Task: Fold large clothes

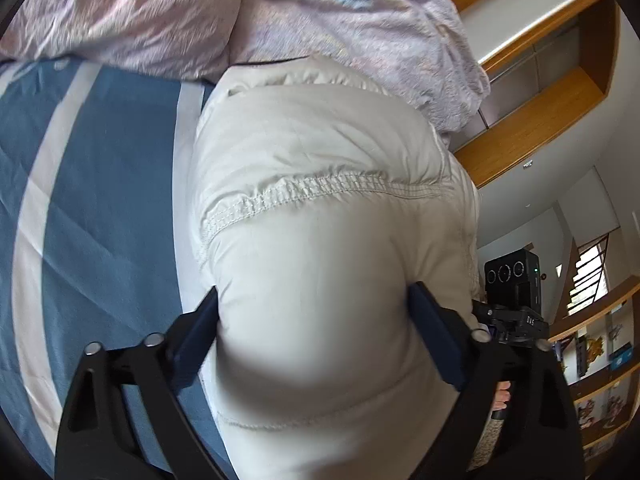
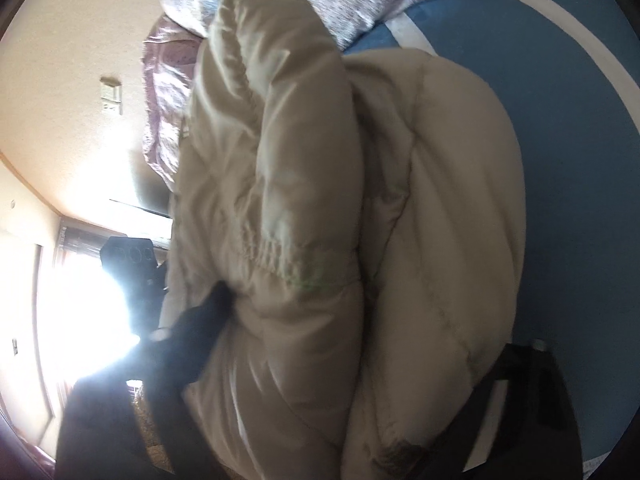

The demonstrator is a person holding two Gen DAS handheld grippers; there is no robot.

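Observation:
A puffy cream quilted jacket (image 1: 312, 140) lies bunched on the bed and fills the middle of both views. My left gripper (image 1: 316, 296) has its two dark fingers (image 1: 200, 332) on either side of a thick fold, and the pads press into the padding. In the right wrist view the jacket (image 2: 440, 160) is doubled over itself. My right gripper (image 2: 364, 320) straddles another thick fold. Its left finger (image 2: 208, 312) digs into the fabric, while the right finger is mostly hidden under the jacket's bulge. The right gripper's body (image 1: 514, 280) shows just beyond the jacket's right edge.
A blue bedsheet with white stripes (image 1: 100, 168) spreads to the left. A crumpled pink duvet (image 1: 320, 12) lies behind the jacket. Wooden shelving (image 1: 536, 128) and bookshelves (image 1: 600, 364) stand to the right. A bright window (image 2: 80, 300) glares beside the left gripper's body (image 2: 132, 256).

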